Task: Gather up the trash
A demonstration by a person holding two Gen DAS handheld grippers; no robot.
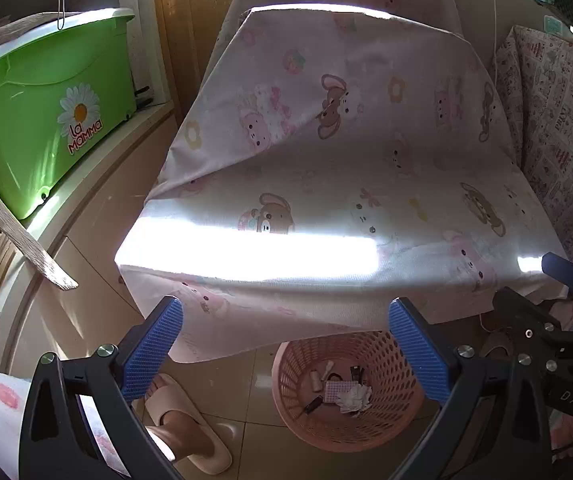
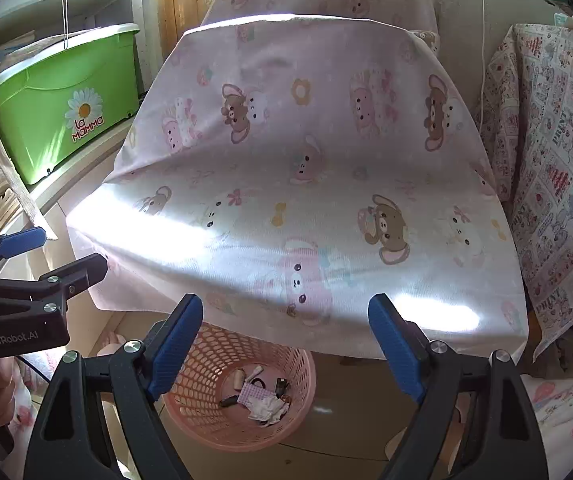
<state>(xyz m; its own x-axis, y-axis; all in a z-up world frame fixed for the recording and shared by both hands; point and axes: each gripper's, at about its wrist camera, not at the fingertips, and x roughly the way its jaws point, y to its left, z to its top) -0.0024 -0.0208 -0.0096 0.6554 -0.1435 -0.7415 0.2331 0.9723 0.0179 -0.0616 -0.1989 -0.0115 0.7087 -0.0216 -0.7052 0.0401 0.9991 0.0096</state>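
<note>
Left claw (image 1: 286,344), seen from its own wrist camera: blue ribbed pads spread wide apart, nothing between them. Right claw (image 2: 286,336), from its own camera: pads likewise spread, gripping nothing. Both hover at the near edge of the table (image 1: 326,168), which is covered by a pale pink cloth printed with bears and flowers; a bright band of sunlight crosses the cloth near its front edge. Each claw also appears at the margin of the other's view — the right one at the far right of the left camera, the left one at the far left of the right camera, also open.

Below the table's front edge, on the tiled floor, stands a pink perforated basket (image 2: 222,428). The trash (image 2: 264,406) lies at its bottom: a crumpled white tissue, a checked scrap, a small spool-like piece and several dark bits.

A slippered foot (image 1: 184,428) rests left of the basket. A green tub (image 1: 42,120) marked "La Mamma" sits on a shelf at left
</note>
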